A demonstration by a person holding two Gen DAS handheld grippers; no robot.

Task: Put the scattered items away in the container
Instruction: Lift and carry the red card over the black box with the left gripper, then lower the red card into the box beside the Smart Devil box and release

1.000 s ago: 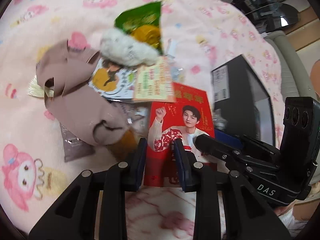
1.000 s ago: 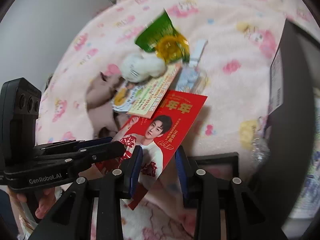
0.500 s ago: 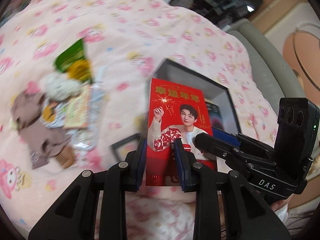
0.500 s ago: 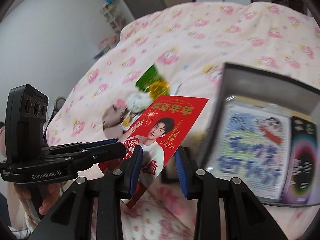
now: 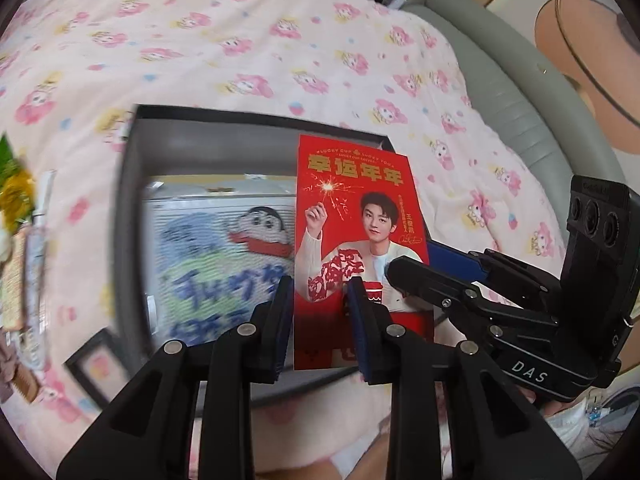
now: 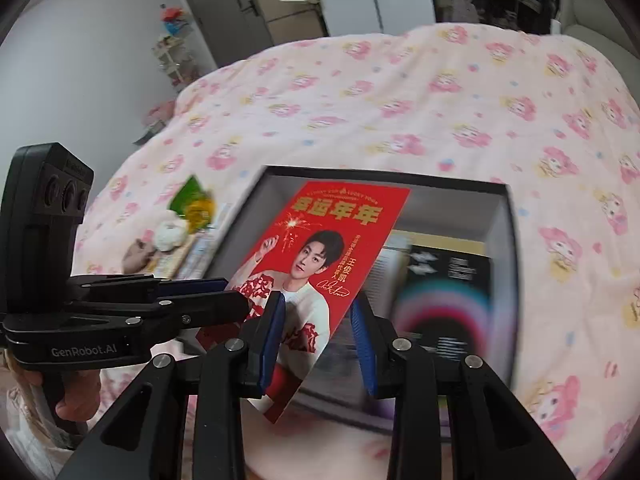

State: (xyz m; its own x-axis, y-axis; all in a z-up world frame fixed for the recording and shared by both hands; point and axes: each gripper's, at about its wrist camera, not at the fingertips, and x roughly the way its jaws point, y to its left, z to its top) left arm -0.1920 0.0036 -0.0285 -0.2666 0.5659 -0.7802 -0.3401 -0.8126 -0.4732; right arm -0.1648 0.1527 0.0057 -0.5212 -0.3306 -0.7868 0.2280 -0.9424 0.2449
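Observation:
A red card printed with a young man is held flat above the open black box. Both grippers grip it. In the left wrist view, the right gripper pinches its right edge and my left gripper closes on its lower part. In the right wrist view the card sits between the right gripper's fingers, with the left gripper clamped on its left edge. The box holds a cartoon-printed pack and a dark booklet.
The remaining pile lies left of the box on the pink cartoon blanket: a green packet, a white fluffy toy, brown cloth, and leaflets. A small black frame lies by the box's near corner. A grey bed edge runs at the right.
Both grippers have lifted the red card off the pile and carried it right, from beside the box to over its open interior. The pile has slid to the left of view.

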